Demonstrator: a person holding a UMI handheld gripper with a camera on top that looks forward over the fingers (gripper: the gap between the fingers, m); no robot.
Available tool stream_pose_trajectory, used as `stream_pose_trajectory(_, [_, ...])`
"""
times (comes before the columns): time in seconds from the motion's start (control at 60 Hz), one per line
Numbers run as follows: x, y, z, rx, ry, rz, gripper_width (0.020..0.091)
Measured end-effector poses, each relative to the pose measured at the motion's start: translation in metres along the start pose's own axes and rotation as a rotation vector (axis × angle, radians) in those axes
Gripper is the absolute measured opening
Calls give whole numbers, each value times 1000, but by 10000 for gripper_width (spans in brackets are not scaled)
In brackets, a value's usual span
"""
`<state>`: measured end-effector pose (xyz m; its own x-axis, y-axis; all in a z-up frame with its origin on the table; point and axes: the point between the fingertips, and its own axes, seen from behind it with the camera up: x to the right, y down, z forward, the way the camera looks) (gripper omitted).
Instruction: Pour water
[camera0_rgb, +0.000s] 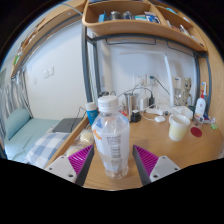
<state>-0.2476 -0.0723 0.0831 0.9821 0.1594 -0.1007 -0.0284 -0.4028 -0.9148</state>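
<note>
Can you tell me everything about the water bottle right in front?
The water bottle is clear plastic with a ribbed body and a white cap on top. It stands upright on the wooden table, between the gripper's two fingers, whose pink pads sit at either side of its lower half. Whether the pads press on it cannot be told. It looks see-through, and how much water is inside is hard to make out.

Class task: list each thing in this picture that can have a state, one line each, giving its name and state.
Bottle: upright, capped, held between the fingers.
Gripper: shut on the bottle.
Cup: upright on the desk, apart from the bottle.
Red cap: lying loose on the desk.
</note>
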Motion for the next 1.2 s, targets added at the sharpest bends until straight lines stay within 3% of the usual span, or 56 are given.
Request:
stream_pose_trajectory(0.067, [0,-15,6,80,3,-24,760])
stream_pose_trajectory(0.15, [4,-29,13,180,31,-43,637])
stream_pose_trajectory(0.2, [4,-32,17,215,28,-37,569])
stream_pose_trajectory(0.25, [1,-35,21,242,23,-35,548])
stream_pose_trajectory(0.5, [3,-37,23,249,36,-63,360])
stream_pose_trajectory(0.7, [5,-40,26,214,11,-29,355])
stream_pose_trajectory(0.817, [27,-70,29,216,13,81,354])
stream_pose_trajectory(0.983, [85,-113,51,233,10,407,353])
stream_pose_trajectory(1.2, [133,-140,75,231,-97,953,353])
